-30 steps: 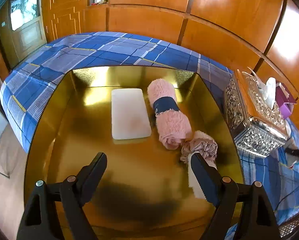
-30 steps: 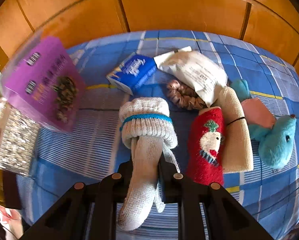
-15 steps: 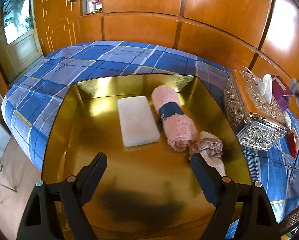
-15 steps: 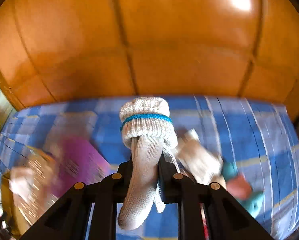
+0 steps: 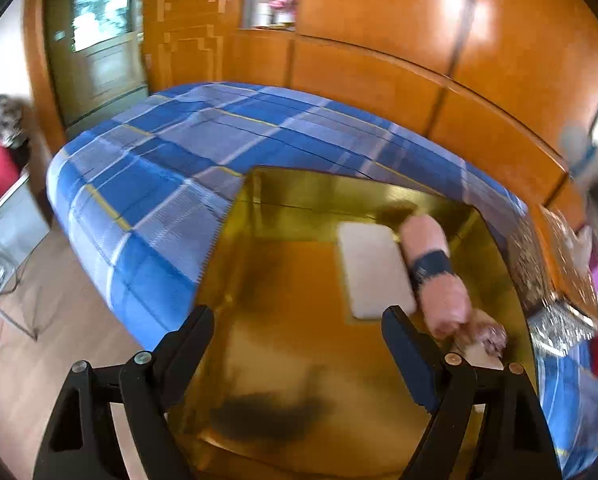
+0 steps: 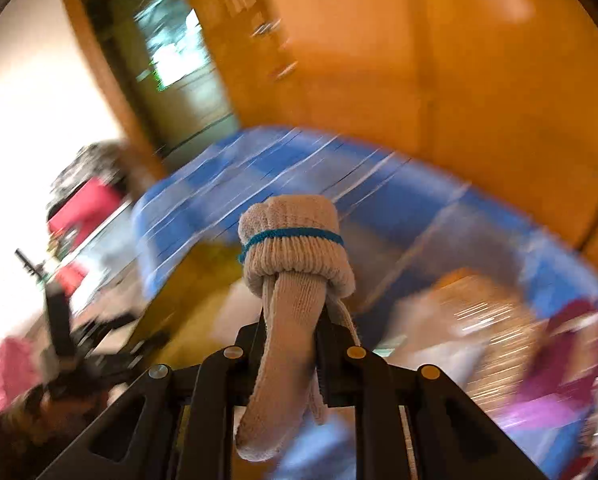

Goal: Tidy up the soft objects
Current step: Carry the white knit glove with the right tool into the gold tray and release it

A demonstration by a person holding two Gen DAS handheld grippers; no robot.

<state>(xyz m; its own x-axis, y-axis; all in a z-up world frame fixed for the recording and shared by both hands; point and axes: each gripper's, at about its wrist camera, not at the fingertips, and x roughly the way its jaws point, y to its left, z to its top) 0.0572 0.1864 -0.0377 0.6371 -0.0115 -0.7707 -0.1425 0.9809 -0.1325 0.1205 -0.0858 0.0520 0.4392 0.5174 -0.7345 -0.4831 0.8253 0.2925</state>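
My right gripper (image 6: 291, 322) is shut on a rolled white knit glove with a teal band (image 6: 295, 248), held in the air; it shows blurred at the right edge of the left wrist view (image 5: 591, 164). My left gripper (image 5: 299, 332) is open and empty above the near part of a gold tray (image 5: 299, 280). In the tray lie a white pad (image 5: 373, 270), a pink rolled towel with a dark band (image 5: 435, 272) and a mauve scrunchie (image 5: 487, 332).
The tray sits on a bed with a blue plaid cover (image 5: 171, 168). An ornate silver tissue box (image 5: 555, 280) and a purple packet (image 6: 559, 376) stand right of the tray. Wooden wall panels (image 5: 379, 40) are behind; the floor (image 5: 39, 320) drops off left.
My right gripper has swung left with the glove, from over the pile of soft things toward the tray. My left gripper has shifted left and back, with the tray now toward the right.
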